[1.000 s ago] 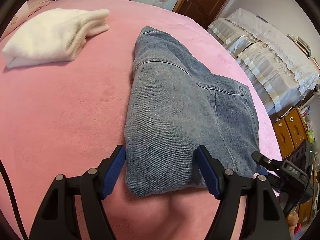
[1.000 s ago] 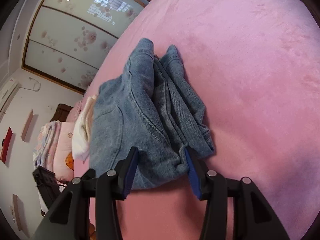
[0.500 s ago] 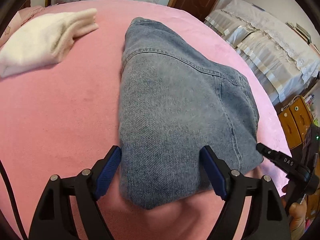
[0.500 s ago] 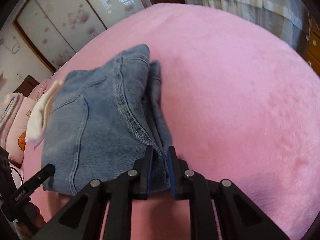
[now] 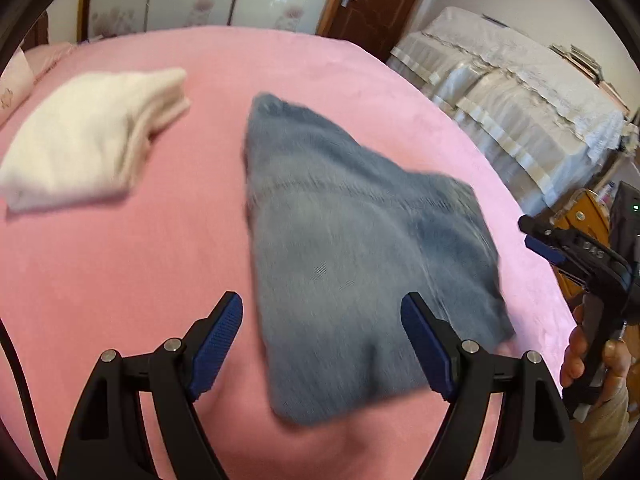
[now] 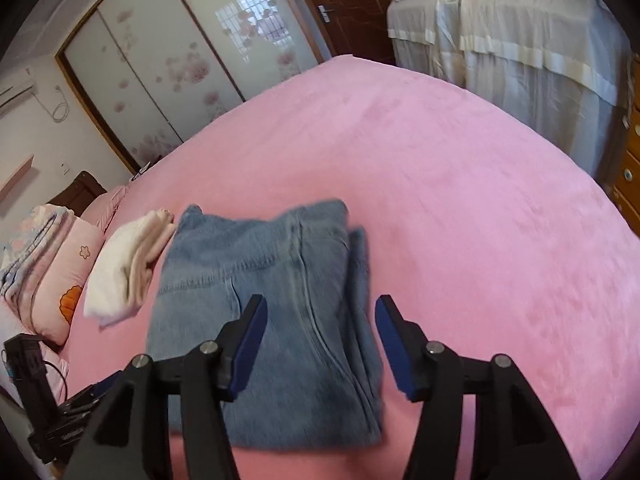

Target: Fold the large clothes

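Clerk: Left gripper (image 5: 322,344), item one: jaws spread wide, nothing between them, poised over the near end of the folded jeans (image 5: 360,272). Right gripper (image 6: 318,346): likewise spread and empty, above the jeans' near edge.

Checker: Location of the jeans?

Clerk: Lying flat on the pink bedspread (image 6: 480,184), a compact folded bundle, stacked layer edges showing along its right side in the right wrist view. Both views are motion-blurred, so the seams cannot be read closely.

Checker: Beyond that?

Clerk: Folded white garment (image 5: 88,140), just beside the jeans at their far left corner; whether they touch, I cannot tell. Farther still, pillows (image 6: 44,264) at the bed's head, then sliding wardrobe doors (image 6: 168,64).

Checker: Handling note for the step?

Clerk: Judged nearly finished. If tidying, press the loose layered edges square from above without dragging the bundle; keep it clear of the white garment.
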Motion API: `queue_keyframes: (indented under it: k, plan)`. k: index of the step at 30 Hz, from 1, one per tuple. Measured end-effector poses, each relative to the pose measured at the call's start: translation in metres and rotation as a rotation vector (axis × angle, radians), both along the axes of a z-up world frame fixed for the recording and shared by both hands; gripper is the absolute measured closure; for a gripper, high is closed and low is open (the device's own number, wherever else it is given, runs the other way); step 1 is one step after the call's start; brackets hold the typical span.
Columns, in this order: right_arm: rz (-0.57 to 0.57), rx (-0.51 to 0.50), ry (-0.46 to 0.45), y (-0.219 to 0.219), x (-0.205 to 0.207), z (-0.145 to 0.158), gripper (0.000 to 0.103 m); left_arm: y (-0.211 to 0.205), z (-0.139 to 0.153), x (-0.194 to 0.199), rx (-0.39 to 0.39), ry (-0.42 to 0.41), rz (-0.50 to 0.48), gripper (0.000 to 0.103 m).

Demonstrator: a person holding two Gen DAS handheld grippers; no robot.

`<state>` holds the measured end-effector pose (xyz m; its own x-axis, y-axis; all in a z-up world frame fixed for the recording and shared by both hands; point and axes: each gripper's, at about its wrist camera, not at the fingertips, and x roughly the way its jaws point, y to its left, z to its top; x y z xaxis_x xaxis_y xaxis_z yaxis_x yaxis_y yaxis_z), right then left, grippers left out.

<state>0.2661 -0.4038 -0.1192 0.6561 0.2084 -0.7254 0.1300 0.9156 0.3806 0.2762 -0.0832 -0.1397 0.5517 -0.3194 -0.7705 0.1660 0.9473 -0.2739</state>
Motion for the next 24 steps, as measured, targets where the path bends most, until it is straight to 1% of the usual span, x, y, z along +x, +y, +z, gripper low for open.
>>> queue_keyframes:
  k: [2, 5, 6, 7, 8, 9, 10, 11, 12, 13, 14, 15, 16, 17, 19, 21, 22, 24]
  plan:
    - [0.004, 0.012, 0.039, 0.001, 0.029, -0.017, 0.047, 0.003, 0.001, 0.019, 0.033, -0.015, 0.018, 0.023]
    - [-0.016, 0.022, 0.108, 0.000, 0.064, -0.044, 0.047, 0.004, -0.008, 0.047, 0.078, 0.002, 0.034, 0.024]
    - [-0.019, 0.031, 0.130, -0.002, 0.074, -0.054, 0.047, 0.004, -0.013, 0.056, 0.093, 0.012, 0.042, 0.026]
    - [-0.009, 0.054, 0.145, -0.006, 0.075, -0.064, 0.055, 0.003, -0.017, 0.062, 0.097, 0.023, 0.043, 0.029]
    - [0.008, 0.061, 0.152, -0.006, 0.080, -0.069, 0.074, 0.002, -0.022, 0.068, 0.090, 0.043, 0.039, 0.031]
    - [0.006, 0.005, 0.132, -0.005, 0.080, -0.066, 0.077, 0.001, -0.027, 0.071, 0.082, 0.051, 0.034, 0.032]
    - [0.003, -0.064, 0.106, -0.001, 0.080, -0.063, 0.093, -0.001, -0.031, 0.073, 0.077, 0.052, 0.032, 0.032]
    - [0.017, -0.099, 0.090, 0.001, 0.081, -0.064, 0.093, -0.004, -0.036, 0.076, 0.074, 0.053, 0.033, 0.032]
    - [0.026, -0.119, 0.102, 0.001, 0.085, -0.071, 0.093, -0.007, -0.043, 0.077, 0.066, 0.060, 0.036, 0.030]
    - [0.031, -0.132, 0.143, 0.000, 0.090, -0.083, 0.092, -0.008, -0.048, 0.078, 0.049, 0.070, 0.039, 0.030]
    - [0.035, -0.145, 0.162, 0.000, 0.093, -0.090, 0.091, -0.008, -0.053, 0.079, 0.027, 0.081, 0.047, 0.030]
    - [0.038, -0.154, 0.168, 0.000, 0.094, -0.091, 0.091, -0.007, -0.055, 0.080, 0.002, 0.091, 0.057, 0.029]
    - [0.027, -0.149, 0.170, -0.002, 0.093, -0.087, 0.090, -0.006, -0.055, 0.080, -0.007, 0.099, 0.064, 0.029]
    - [0.012, -0.144, 0.167, -0.003, 0.092, -0.083, 0.084, -0.005, -0.054, 0.079, -0.010, 0.104, 0.070, 0.029]
    - [-0.028, -0.195, 0.132, 0.000, 0.085, -0.063, 0.078, -0.005, -0.049, 0.077, 0.011, 0.096, 0.061, 0.029]
    - [-0.036, -0.258, 0.077, 0.008, 0.075, -0.043, 0.078, -0.008, -0.037, 0.073, 0.046, 0.061, 0.055, 0.029]
    - [-0.012, -0.272, 0.036, 0.015, 0.073, -0.033, 0.078, -0.010, -0.031, 0.072, 0.049, 0.042, 0.056, 0.029]
    - [0.039, -0.283, -0.004, 0.032, 0.073, -0.021, 0.078, -0.017, -0.019, 0.073, 0.031, 0.003, 0.049, 0.029]
